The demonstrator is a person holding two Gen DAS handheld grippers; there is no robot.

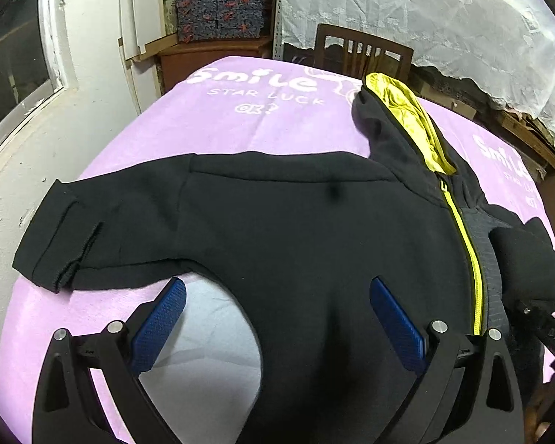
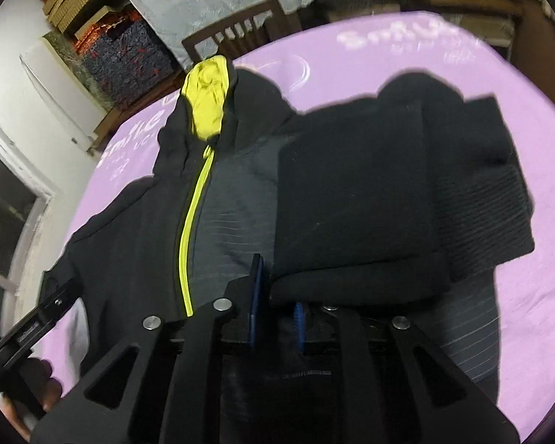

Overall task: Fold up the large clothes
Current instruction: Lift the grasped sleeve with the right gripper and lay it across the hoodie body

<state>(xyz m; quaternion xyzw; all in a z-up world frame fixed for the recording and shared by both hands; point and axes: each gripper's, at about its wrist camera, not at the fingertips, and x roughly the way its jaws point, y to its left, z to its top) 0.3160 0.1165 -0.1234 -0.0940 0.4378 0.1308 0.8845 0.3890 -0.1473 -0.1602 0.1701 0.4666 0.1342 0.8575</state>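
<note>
Plenty of bare purple bench (image 1: 218,129) left of the hood (image 1: 407,118); the chair (image 1: 362,51) crowds the far edge behind it.

The jacket (image 1: 296,222) lies on the blanket (image 1: 240,125) covering the table. A chair (image 1: 362,51) stands behind the table.

"Smile STAR LUCK OK?" on blanket (image 1: 240,125)

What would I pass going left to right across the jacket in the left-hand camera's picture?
Spread-out sleeve cuff → black front panel → yellow zipper → folded-over sleeve.
</note>
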